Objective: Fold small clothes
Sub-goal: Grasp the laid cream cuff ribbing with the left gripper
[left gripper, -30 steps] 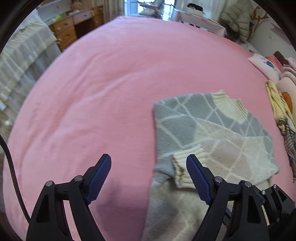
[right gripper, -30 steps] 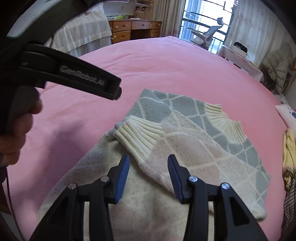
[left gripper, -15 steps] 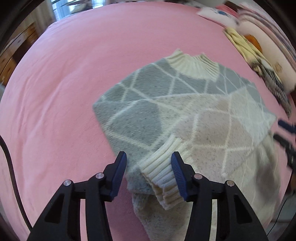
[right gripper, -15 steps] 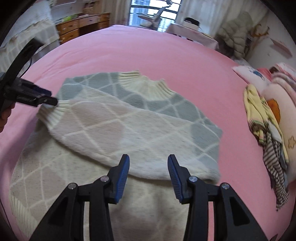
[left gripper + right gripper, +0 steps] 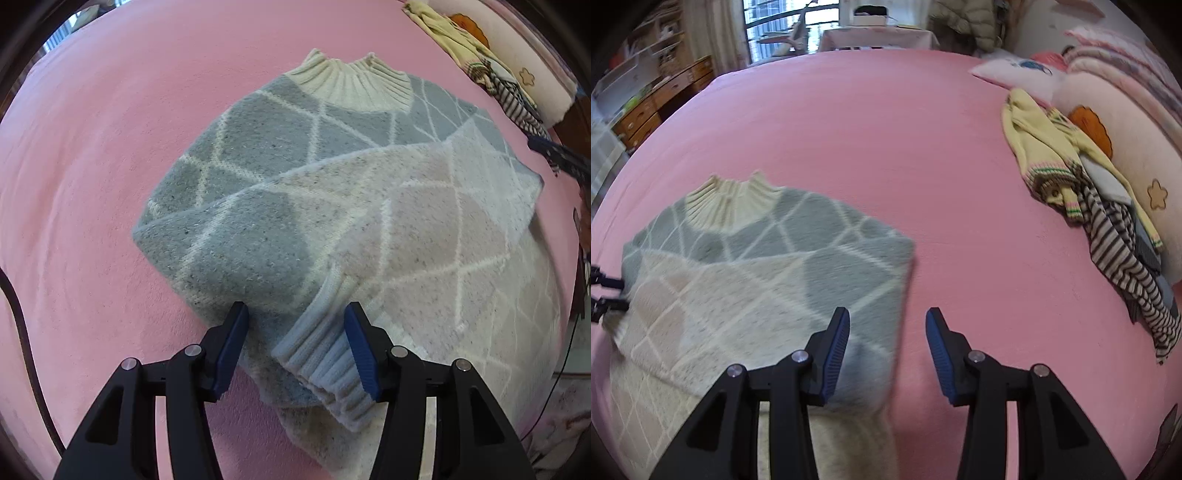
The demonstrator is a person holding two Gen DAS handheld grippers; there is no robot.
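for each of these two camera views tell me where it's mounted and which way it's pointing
Left wrist: sits on the left hand-held gripper, looking forward and down at the sweater's folded sleeve cuff between its open fingers.
Right wrist: sits on the right hand-held gripper, looking across the pink bed toward a clothes pile; its fingers are open.
Shared: the sweater, the bed, the clothes pile.

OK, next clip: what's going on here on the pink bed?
A person with two handheld grippers is folding a small grey and cream sweater on the pink bed. One sleeve lies folded across its front. The left gripper is open around the ribbed cuff. The right gripper is open at the sweater's right edge. More clothes lie piled by the pillows.
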